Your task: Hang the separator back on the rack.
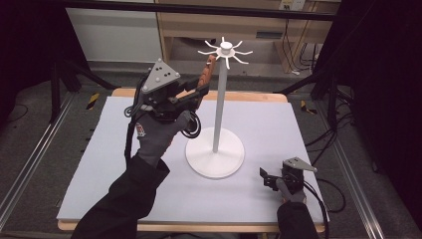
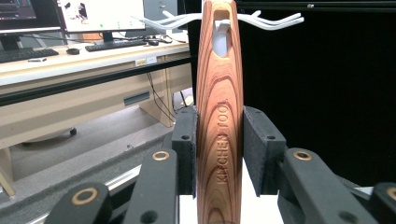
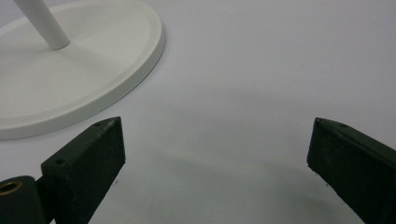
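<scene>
wooden handle (image 2: pixel 219 126), striped in reddish-brown grain and stamped "kitchen tool", stands upright, clenched between the two black padded jaws of the left gripper (image 2: pixel 219 144); its top end has a long oval slot, and through that slot shows a white hook of the stand's crown; whether the hook actually bears the handle i cannot tell; from the high view the handle (image 1: pixel 206 79) sits raised above the table, just beside the top of the white stand (image 1: pixel 219 104), carried by a grey-gloved hand with a dark sleeve; the stand is smooth matte white, a slim round pole rising from a wide flat disc base (image 3: pixel 70 79), topped with a ring of thin curved prongs (image 1: pixel 226 50); it rests on a pale, smooth mat (image 1: pixel 124 149) laid over a wood-edged table; the right gripper (image 1: pixel 278 180) lies low on the mat near the base, well apart from the handle; its blunt black jaws are spread wide and released, grasping nothing, with bare mat between them.
</scene>
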`<move>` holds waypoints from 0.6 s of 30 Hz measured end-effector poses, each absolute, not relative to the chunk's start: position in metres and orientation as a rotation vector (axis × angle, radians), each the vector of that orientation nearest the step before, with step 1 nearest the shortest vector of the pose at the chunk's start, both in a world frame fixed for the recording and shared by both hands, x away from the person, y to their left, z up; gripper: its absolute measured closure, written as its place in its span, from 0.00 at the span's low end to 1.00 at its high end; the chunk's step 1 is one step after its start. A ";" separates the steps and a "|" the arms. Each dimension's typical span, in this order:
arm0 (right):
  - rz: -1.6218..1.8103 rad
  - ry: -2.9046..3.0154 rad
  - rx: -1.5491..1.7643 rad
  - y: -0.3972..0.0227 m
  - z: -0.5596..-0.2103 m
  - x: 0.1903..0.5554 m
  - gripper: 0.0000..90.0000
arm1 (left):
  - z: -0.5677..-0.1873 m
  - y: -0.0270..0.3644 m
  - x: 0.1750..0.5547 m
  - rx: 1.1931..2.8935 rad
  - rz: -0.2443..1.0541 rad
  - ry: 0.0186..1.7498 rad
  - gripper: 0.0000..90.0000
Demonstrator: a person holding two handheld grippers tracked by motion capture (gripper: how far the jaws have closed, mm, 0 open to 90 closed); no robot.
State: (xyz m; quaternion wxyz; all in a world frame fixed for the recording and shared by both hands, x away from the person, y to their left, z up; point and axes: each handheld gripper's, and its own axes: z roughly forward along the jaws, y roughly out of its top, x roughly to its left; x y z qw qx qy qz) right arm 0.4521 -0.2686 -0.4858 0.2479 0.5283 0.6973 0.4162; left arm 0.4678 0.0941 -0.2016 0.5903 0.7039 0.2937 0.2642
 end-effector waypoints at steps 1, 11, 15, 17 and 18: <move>1.134 1.901 1.441 -0.269 -0.486 0.452 0.05 | -0.202 0.094 0.468 1.636 0.614 0.686 0.75; 1.135 1.901 1.441 -0.269 -0.486 0.452 0.05 | -0.203 0.091 0.470 1.637 0.613 0.685 0.75; 1.132 1.900 1.440 -0.269 -0.486 0.452 0.05 | -0.204 0.091 0.471 1.642 0.609 0.686 0.75; 1.133 1.902 1.441 -0.269 -0.486 0.452 0.05 | -0.205 0.091 0.472 1.647 0.614 0.690 0.74; 1.133 1.902 1.441 -0.269 -0.486 0.452 0.05 | -0.205 0.091 0.472 1.650 0.615 0.691 0.74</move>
